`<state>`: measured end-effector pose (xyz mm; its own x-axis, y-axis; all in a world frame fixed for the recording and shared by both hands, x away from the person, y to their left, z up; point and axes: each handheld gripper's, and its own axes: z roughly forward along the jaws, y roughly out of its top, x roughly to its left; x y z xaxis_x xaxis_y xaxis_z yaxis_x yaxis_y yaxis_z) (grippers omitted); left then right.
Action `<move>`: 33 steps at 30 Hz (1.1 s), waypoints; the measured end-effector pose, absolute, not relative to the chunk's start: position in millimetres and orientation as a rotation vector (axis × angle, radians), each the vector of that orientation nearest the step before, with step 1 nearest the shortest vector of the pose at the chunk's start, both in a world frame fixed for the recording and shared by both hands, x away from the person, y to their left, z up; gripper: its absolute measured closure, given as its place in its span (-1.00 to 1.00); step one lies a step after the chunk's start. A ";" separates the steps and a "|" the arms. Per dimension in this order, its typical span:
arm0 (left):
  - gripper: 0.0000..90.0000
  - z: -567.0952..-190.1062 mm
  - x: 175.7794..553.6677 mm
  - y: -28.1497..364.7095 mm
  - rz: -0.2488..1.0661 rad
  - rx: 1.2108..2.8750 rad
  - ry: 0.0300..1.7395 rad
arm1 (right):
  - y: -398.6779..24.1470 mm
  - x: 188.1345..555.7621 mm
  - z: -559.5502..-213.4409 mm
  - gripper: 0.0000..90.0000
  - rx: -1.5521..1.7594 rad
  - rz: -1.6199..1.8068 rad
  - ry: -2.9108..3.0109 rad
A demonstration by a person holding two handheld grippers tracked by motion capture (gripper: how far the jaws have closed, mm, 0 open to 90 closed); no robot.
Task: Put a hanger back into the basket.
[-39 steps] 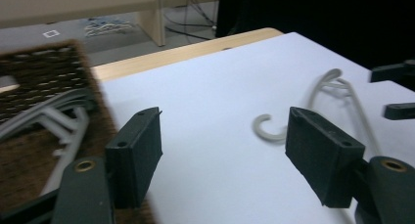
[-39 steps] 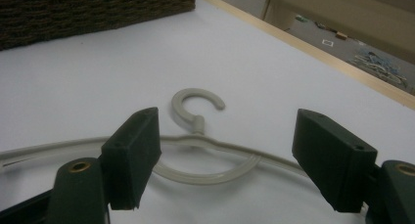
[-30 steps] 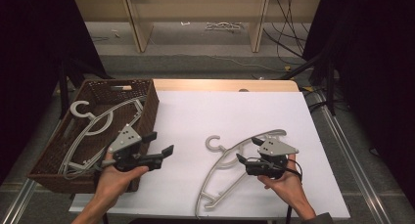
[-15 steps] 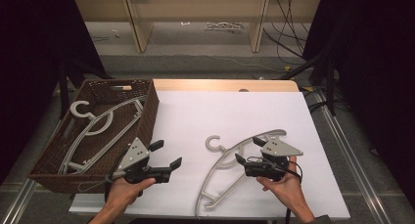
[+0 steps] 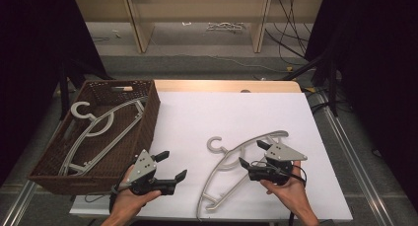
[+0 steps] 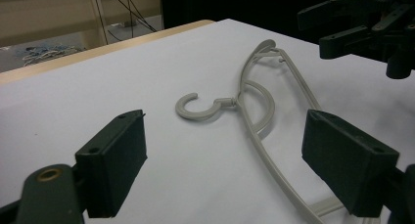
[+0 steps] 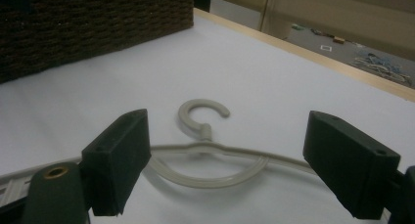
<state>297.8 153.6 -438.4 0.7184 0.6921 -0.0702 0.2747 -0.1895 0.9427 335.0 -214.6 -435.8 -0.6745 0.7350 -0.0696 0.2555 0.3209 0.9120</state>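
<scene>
High view: a pale hanger (image 5: 236,174) lies flat on the white counter (image 5: 222,112), hook toward 11 o'clock, apparently set down for the next step. The right hand-held gripper (image 5: 250,156) hovers at its arm, jaws spread and holding nothing; they have just been opening. The left hand-held gripper (image 5: 170,165), likewise just opened wide and empty, sits at 9 o'clock of the hanger, beside the wicker basket (image 5: 148,122) that stores a second hanger (image 5: 96,130).

Left gripper view: the hanger lies ahead, between the spread jaws toward 1 o'clock, untouched.

Right gripper view: the hanger's arm crosses between the parted jaws, its hook at 12 o'clock.
</scene>
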 end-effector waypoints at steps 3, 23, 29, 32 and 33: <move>-0.63 -439.1 296.6 153.9 0.450 1.777 0.763 | -215.0 338.1 -436.9 -0.57 0.850 1.309 2.133; -0.62 -444.3 293.7 148.6 0.440 1.828 0.716 | -200.3 417.2 -445.1 -0.27 0.677 0.990 2.442; -0.62 -445.3 294.1 147.6 0.427 1.824 0.710 | -198.1 434.4 -447.3 -0.15 0.628 0.908 2.511; -0.62 -445.4 294.5 148.5 0.437 1.835 0.710 | -195.7 438.5 -448.7 -0.11 0.601 0.879 2.531; -0.62 -445.4 294.8 148.7 0.435 1.836 0.708 | -194.9 439.5 -448.8 -0.10 0.591 0.886 2.547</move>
